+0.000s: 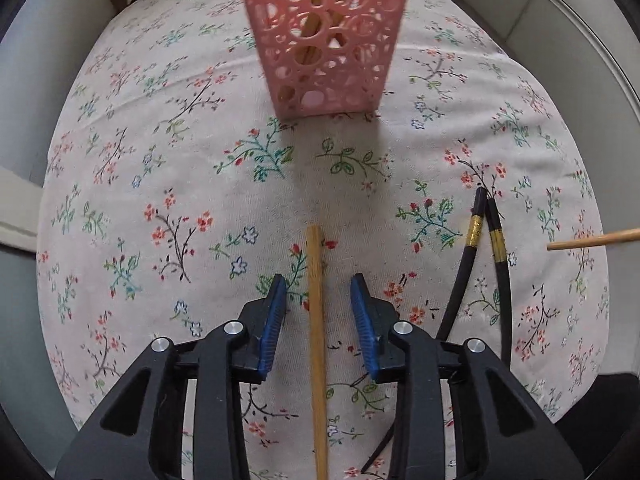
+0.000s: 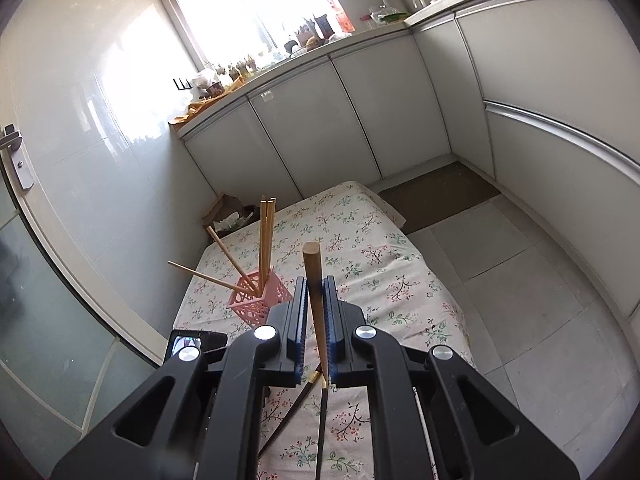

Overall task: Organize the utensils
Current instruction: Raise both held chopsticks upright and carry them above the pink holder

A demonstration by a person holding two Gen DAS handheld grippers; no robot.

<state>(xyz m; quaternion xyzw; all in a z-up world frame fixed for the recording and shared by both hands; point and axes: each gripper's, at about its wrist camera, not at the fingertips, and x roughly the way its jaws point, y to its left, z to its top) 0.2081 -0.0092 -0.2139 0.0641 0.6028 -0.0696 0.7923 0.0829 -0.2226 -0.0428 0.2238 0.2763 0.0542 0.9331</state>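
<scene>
A pink perforated basket (image 1: 326, 40) stands on the floral tablecloth (image 1: 160, 160) at the far side; in the right wrist view the basket (image 2: 260, 298) holds several wooden chopsticks (image 2: 266, 236). My left gripper (image 1: 319, 292) is open low over the cloth, its blue pads on either side of a wooden chopstick (image 1: 317, 320) that lies flat. Two black chopsticks with gold bands (image 1: 486, 248) lie to its right. My right gripper (image 2: 316, 300) is shut on a wooden chopstick (image 2: 314, 280), held above the table to the right of the basket. The tip of that chopstick (image 1: 592, 239) shows at the right edge of the left wrist view.
The table stands in a narrow kitchen with white cabinets (image 2: 340, 112) behind and to the right, and a glass door (image 2: 40, 280) to the left. Black chopsticks (image 2: 296, 408) lie on the cloth under my right gripper. A cardboard box (image 2: 228, 212) sits beyond the table's far corner.
</scene>
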